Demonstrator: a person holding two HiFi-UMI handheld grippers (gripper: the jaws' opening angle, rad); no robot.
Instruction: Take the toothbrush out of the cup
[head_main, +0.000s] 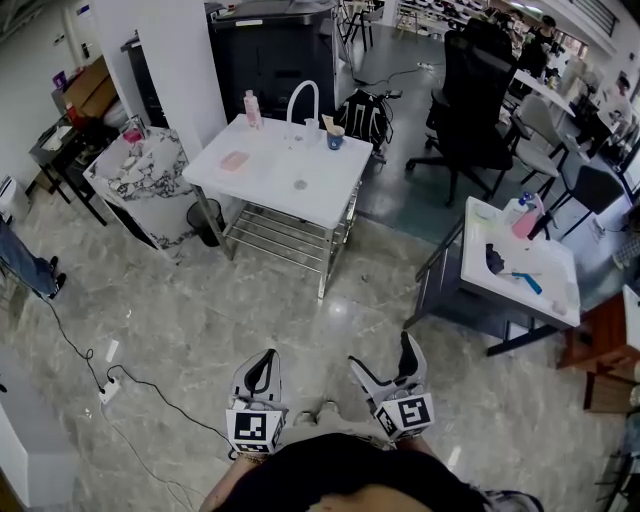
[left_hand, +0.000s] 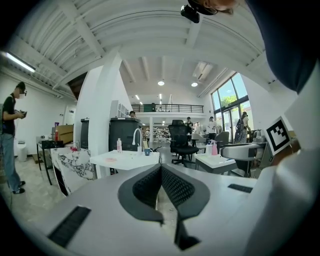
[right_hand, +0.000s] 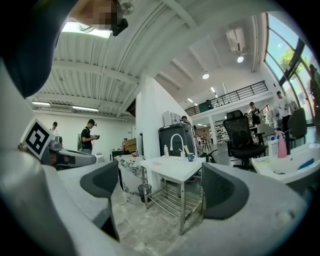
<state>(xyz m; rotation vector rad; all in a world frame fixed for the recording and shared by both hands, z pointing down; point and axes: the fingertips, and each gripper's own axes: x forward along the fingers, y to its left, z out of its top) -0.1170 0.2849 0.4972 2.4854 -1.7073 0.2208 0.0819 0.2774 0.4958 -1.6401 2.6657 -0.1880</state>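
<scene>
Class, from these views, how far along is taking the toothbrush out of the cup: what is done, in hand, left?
Done: nothing; what looks like the toothbrush stands in the blue cup on the far white table. In hand: nothing; left gripper shut, right gripper open, both empty. Left: approach, grip the toothbrush, lift it out.

White table (head_main: 270, 175) with blue cup (head_main: 335, 139), pink bottle (head_main: 251, 108)
</scene>
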